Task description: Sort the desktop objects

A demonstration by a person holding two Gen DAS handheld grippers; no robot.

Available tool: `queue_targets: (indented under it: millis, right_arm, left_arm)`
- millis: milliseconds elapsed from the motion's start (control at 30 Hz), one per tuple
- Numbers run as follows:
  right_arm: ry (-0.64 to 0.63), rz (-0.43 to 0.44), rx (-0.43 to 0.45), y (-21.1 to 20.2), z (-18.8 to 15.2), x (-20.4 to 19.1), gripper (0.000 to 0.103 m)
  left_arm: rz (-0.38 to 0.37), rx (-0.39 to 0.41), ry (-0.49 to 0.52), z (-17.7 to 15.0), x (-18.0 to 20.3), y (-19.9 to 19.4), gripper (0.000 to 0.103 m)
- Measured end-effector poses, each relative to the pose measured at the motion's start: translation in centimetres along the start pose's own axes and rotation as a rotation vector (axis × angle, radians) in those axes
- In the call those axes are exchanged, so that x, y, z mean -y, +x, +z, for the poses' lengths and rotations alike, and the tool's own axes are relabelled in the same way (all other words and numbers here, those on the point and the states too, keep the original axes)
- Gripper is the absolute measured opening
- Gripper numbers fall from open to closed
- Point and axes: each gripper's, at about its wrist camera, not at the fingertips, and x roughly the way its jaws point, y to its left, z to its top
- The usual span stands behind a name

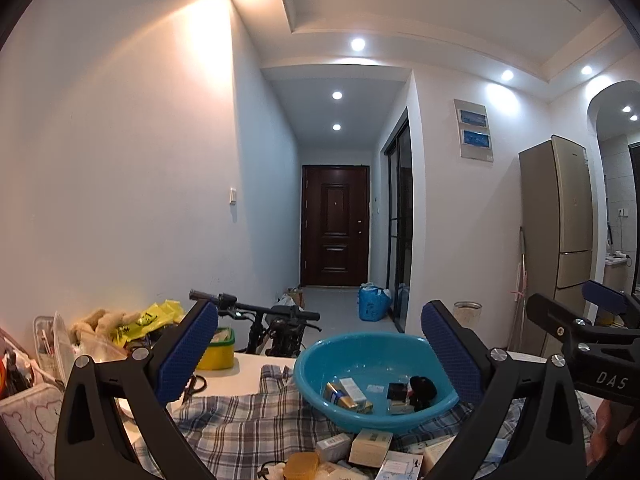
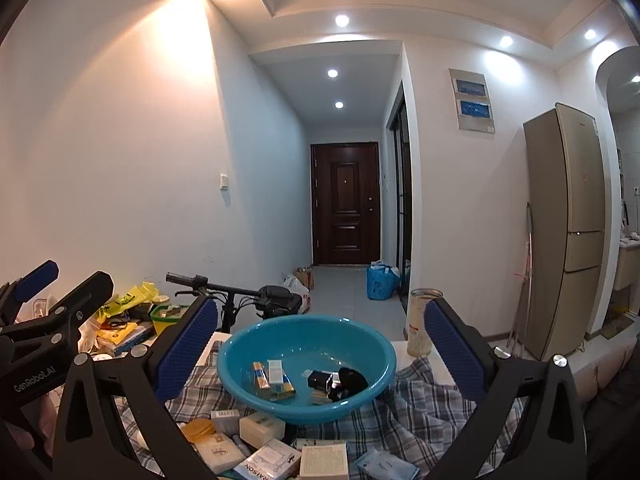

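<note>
While both grippers hover empty over the cloth, sorting looks partly done, judging by what lies where.

Nearest: the left gripper has its blue fingers wide apart, nothing between them. The right gripper is the same, fingers spread, holding nothing. Each one shows at the edge of the other's view, side by side, both raised above the surface.

Just below the fingers, a pile of unsorted things sits on the checked cloth: several white and cream boxes, an orange round tin, and a blue sachet to the right. These touch or overlap each other, close against the near wall of the basin. All still to move, I'd say.

Next out: the blue basin rests on the cloth, upright. Inside are a few things already placed: two small boxes left of centre, a black box and a dark round item to the right. Plenty of room left.

Further back: scissors on the bare surface left of the cloth, a yellow tub, a jar behind the basin's right side. Whether those count for sorting, can't tell.

Estimate: under half done; next call is picking one box off the near pile.
</note>
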Motion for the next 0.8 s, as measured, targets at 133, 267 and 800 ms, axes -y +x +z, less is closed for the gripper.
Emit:
queue_targets:
  millis: [133,267,800]
  right_arm:
    - [0.007,-0.011,-0.044,0.5,-2.8,0.1,0.103]
    - [-0.019,0.001,-0.110,1.6,-5.6,-0.2,0.103]
    - [0.094,-0.065,-0.173,1.6,-14.9,2.5,0.103]
  left_arm:
    - [-0.010,-0.070,0.015,-3.0,0.0,0.8,0.103]
    - [0.015,-0.191,0.039,-6.4,-0.2,2.3,0.103]
    - [0.009,-0.298,0.014,-16.1,-0.2,3.9,0.103]
